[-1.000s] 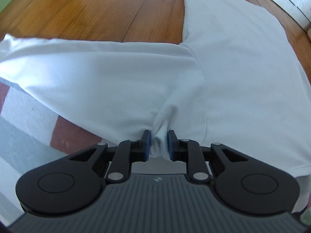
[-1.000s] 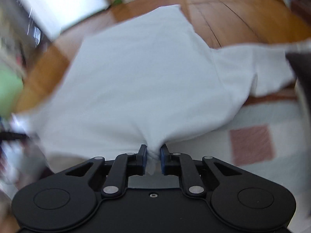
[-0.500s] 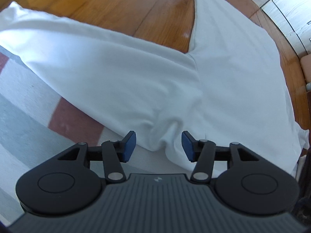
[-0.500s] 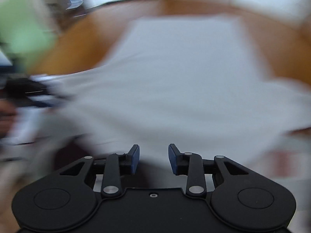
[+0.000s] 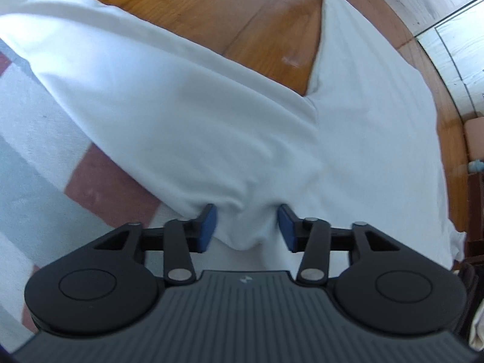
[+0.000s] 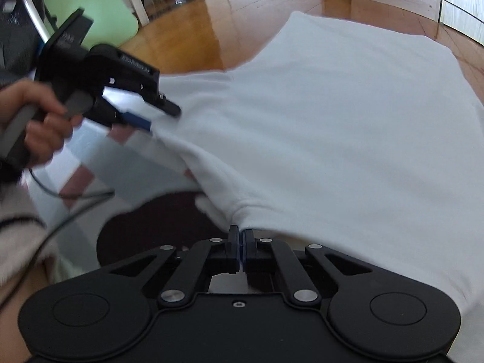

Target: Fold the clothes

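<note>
Regrasp on white shirt [image 6: 317,127], spread flat across wood floor [image 5: 211,9] and striped rug [image 5: 39,163], filling centre of both views.

Shirt lies with one sleeve running to upper left of the left wrist view, body to the right; its near edge is at the bottom centre of each frame. Both your grippers let go half a second back and the cloth dropped flat, so the spread step looks done and you're picking new fold points. Your right gripper [image 6: 241,242] has swung along the near edge and its jaws have just clamped down on the neckline area; cloth pinched. Your left gripper [image 5: 243,224] jaws have just been narrowing, shoulder fold between them, pads not yet pressing, so still released.
</note>
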Demonstrator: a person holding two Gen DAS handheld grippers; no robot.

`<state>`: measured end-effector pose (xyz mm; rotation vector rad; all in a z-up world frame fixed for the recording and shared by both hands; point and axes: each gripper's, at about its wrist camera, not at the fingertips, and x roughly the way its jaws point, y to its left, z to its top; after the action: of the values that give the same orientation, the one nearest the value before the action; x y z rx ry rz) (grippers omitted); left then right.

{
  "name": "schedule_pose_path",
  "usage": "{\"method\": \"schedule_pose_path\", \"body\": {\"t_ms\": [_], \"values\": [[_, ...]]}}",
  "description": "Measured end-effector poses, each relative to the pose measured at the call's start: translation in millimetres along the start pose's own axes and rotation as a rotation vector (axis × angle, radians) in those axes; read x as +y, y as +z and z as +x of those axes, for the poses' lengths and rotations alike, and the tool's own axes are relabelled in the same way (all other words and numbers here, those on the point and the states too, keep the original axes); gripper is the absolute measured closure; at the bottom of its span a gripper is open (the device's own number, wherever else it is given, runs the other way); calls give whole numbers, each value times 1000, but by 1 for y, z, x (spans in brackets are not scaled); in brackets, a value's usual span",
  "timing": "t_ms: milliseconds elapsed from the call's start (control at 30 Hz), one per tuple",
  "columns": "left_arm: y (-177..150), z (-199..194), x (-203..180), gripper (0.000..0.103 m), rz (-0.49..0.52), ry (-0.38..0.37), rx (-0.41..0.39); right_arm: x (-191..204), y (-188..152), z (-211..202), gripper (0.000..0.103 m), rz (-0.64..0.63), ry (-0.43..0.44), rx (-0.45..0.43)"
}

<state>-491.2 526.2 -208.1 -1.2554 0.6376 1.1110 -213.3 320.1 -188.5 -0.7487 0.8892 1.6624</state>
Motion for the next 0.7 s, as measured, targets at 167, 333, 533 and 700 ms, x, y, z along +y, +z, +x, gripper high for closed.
{"method": "schedule_pose_path", "body": {"t_ms": [167, 333, 533, 700], "values": [[3, -7, -7, 62, 23, 98, -44, -5, -16, 1, 101, 1, -77, 33], [31, -63, 25, 51, -74, 148, -243, 9, -20, -3, 100, -107, -129, 19], [73, -91, 119, 26, -161, 228, -277, 8, -14, 0, 100, -132, -146, 32], [68, -86, 191, 27, -279, 159, -338, 13, -11, 9, 100, -183, -155, 43]]}}
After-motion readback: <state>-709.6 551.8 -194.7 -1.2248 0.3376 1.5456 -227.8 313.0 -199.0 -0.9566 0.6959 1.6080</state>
